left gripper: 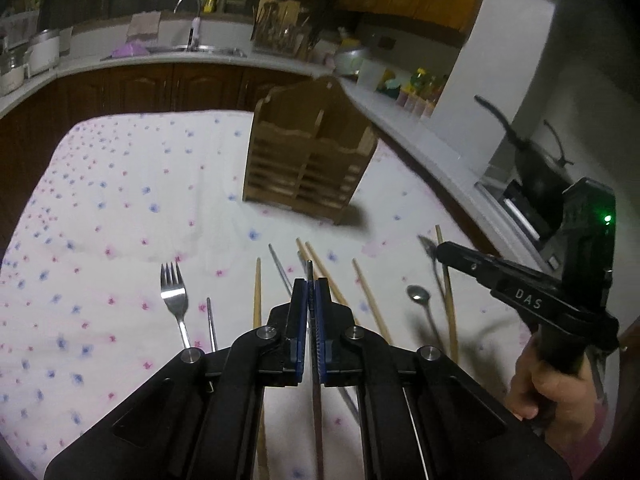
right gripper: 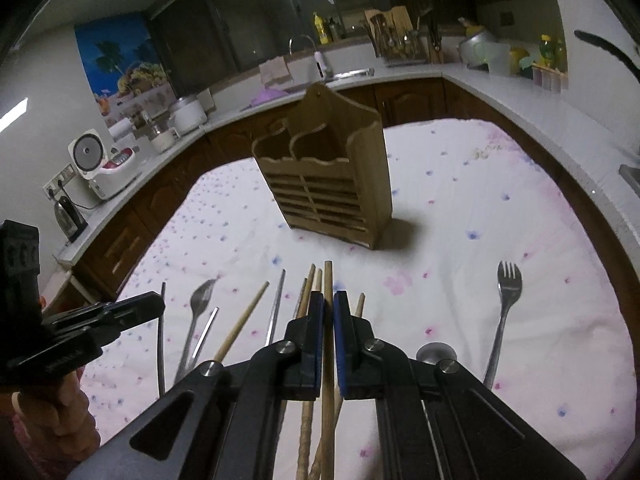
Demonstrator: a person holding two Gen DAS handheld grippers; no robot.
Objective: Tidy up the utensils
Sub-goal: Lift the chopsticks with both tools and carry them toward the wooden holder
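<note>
both grippers are clamped on something thin right now. the left gripper (left gripper: 311, 292) has its jaws pinched nearly flat on a metal chopstick (left gripper: 310, 270), dark and skinny, poking out past the tips. the right gripper (right gripper: 329, 304) is squeezed on a wooden chopstick (right gripper: 328, 276) the same way, stick running straight down between the pads.

the wooden holder (right gripper: 332, 184) stands upright on the flowered cloth (left gripper: 120, 200), well beyond both tips, two compartments open at the top. the rest of the pile lies on the cloth below: a fork (left gripper: 173, 292), a spoon (left gripper: 418, 294), more wooden sticks and a metal one.

stuff i'd worry about:
- these sticks are long and held near one end, so either one could pivot in the pads and droop, then hit the holder's front wall instead of dropping in.
- the metal one looks slick, so it might slide out if the grip is tilted steep.
- both hands head for the same small box, so they could bump, or nudge the holder over since it's light and tall.
- mixing wood and metal in one slot kind of defeats the point.
</note>
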